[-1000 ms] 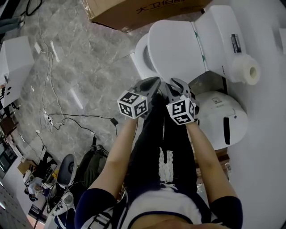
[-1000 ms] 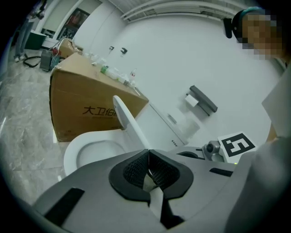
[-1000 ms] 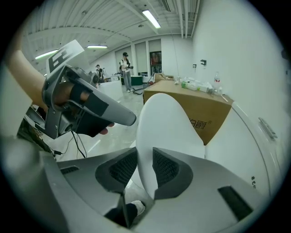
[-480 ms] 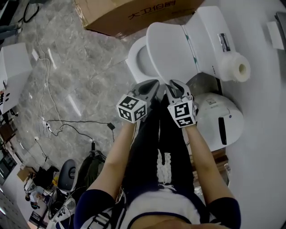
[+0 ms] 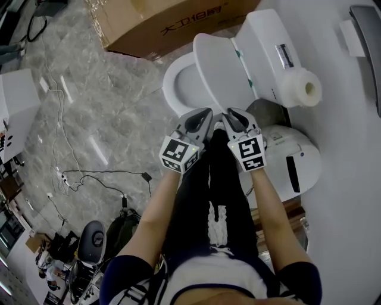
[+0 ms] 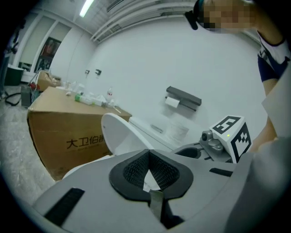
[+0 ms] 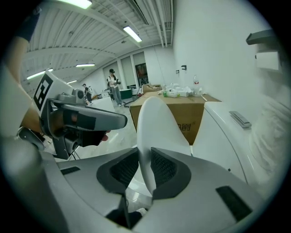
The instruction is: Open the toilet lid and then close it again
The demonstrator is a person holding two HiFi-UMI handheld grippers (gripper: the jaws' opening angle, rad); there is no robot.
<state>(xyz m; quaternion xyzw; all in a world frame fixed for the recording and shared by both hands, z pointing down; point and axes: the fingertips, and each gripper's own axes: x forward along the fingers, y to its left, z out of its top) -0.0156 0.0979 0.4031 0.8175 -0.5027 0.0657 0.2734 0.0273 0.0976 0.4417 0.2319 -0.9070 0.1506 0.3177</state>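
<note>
Now the right gripper [image 7: 146,170] is pinching the raised toilet lid [image 7: 157,123], its jaws just closing on it. Beside it, the left gripper [image 6: 148,166] is keeping its jaws pressed together on nothing.

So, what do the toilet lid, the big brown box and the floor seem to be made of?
The toilet lid is probably plastic: smooth glossy white, thin, even sheen. The box looks like cardboard: matte brown, printed characters. The floor is polished stone or stone-look tile: grey, veined, reflecting light.
</note>
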